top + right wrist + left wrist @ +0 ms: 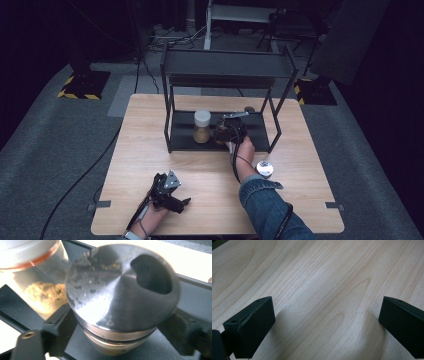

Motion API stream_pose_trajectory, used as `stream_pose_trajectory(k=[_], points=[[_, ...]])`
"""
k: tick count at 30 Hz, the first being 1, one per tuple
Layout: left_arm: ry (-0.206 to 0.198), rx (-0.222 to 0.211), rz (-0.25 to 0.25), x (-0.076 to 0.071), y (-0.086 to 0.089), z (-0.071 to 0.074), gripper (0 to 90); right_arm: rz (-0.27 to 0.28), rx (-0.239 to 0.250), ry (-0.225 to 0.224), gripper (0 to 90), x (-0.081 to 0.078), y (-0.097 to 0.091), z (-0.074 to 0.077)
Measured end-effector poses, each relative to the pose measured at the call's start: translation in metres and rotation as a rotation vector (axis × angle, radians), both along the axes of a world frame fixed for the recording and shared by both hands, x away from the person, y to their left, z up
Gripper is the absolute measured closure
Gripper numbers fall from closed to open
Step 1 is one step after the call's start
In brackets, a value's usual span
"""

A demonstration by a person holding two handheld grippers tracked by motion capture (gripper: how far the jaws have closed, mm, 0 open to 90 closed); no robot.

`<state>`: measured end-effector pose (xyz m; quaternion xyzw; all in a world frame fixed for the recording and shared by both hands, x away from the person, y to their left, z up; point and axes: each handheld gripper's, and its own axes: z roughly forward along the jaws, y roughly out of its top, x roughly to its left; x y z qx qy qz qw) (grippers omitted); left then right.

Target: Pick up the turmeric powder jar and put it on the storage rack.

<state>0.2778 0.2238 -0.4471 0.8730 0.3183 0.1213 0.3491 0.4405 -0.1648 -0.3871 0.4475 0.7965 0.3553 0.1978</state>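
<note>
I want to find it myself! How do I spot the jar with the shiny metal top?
Look at the black rack standing on the wooden table. On its bottom shelf stand two jars. Yours, the steel-lidded jar, sits between the right gripper jaws, right of the white-lidded jar.

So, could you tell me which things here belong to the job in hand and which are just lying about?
In the job:
- metal-lidded jar between the right gripper jaws
- black shelf rack it stands on

Lying about:
- white-lidded jar beside it
- round metal lid on the table
- left gripper, open over bare wood
</note>
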Motion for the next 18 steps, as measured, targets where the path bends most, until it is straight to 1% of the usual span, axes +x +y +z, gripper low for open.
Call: stream_pose_trajectory(k=[4,8,10,14,18], points=[[0.000,-0.001,0.001,0.000,0.000,0.000,0.2,-0.007,0.004,-0.019,11.8,-0.008,-0.001,0.011],[0.001,-0.001,0.000,0.000,0.000,0.000,0.2,-0.003,0.010,-0.034,11.2,-0.018,-0.006,0.025],[0.000,0.000,0.001,0.000,0.000,0.000,0.1,0.004,0.002,-0.049,11.2,-0.026,-0.009,0.033],[0.000,0.000,0.001,0.000,0.000,0.000,0.2,0.029,0.021,-0.079,11.2,-0.041,-0.023,0.046],[0.000,0.000,0.001,0.000,0.000,0.000,0.1,0.054,0.033,-0.093,11.2,-0.056,-0.043,0.055]])
